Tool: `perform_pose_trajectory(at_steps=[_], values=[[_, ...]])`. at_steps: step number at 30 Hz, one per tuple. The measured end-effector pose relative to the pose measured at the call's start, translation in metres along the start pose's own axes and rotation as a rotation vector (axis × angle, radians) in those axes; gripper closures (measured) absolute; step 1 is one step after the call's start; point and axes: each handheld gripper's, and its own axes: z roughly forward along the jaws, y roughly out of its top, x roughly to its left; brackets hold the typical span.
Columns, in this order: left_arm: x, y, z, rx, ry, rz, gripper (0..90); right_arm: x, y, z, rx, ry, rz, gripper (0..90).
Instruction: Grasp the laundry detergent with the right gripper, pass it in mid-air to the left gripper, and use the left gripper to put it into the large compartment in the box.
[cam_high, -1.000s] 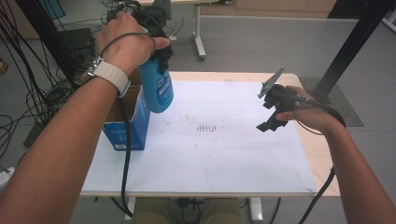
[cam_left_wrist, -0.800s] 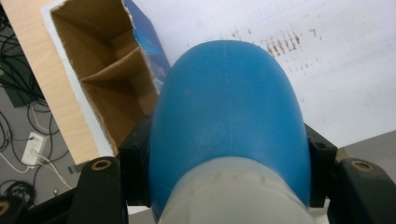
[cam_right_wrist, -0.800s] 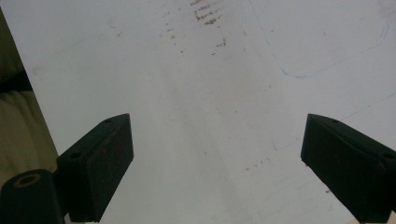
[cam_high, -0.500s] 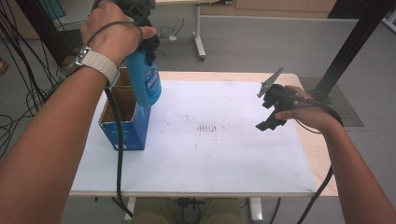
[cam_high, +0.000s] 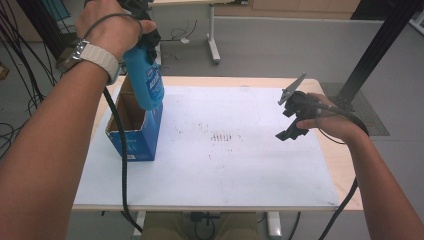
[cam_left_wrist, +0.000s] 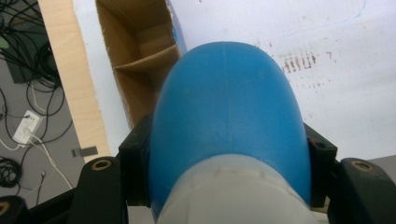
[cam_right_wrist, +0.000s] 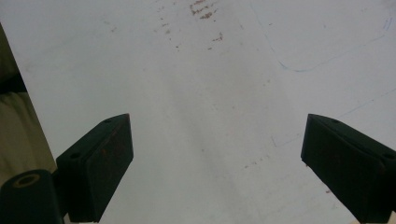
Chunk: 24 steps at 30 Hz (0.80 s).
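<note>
Since the earlier frames we had carried the blue bottle (cam_high: 145, 80) leftward until it hung above the open box (cam_high: 131, 131), while our right gripper (cam_high: 294, 120) had stayed over the right side of the table. The left gripper (cam_high: 142, 20) clamped the bottle near its pale, whitish collar, and in the left gripper view the smooth, rounded plastic body (cam_left_wrist: 226, 116) bulged between the black jaws. The box was blue cardboard outside and plain brown inside, with a cardboard divider (cam_left_wrist: 144, 58) splitting it; we saw nothing in the compartments. The right gripper's flat black pads (cam_right_wrist: 105, 161) stood wide apart, holding nothing. A white sheet (cam_high: 225, 165) with faint brownish marks covered the wooden table (cam_high: 345, 170); cables (cam_high: 20, 75) trailed over the grey floor at far left.
</note>
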Motion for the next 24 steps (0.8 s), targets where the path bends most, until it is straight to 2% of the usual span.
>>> perform_pose_trajectory(at_steps=[12,16,24], values=[[0.015,0.003,-0.004,-0.001,0.019,-0.050,37.8,-0.002,-0.004,0.001,0.004,-0.003,0.010,9.2],[0.017,0.005,-0.002,0.007,0.037,-0.055,37.8,-0.003,-0.004,0.004,0.005,0.000,0.012,9.2],[0.028,0.006,0.004,0.009,0.042,-0.078,37.8,-0.004,-0.004,0.005,0.013,0.004,0.013,9.2]])
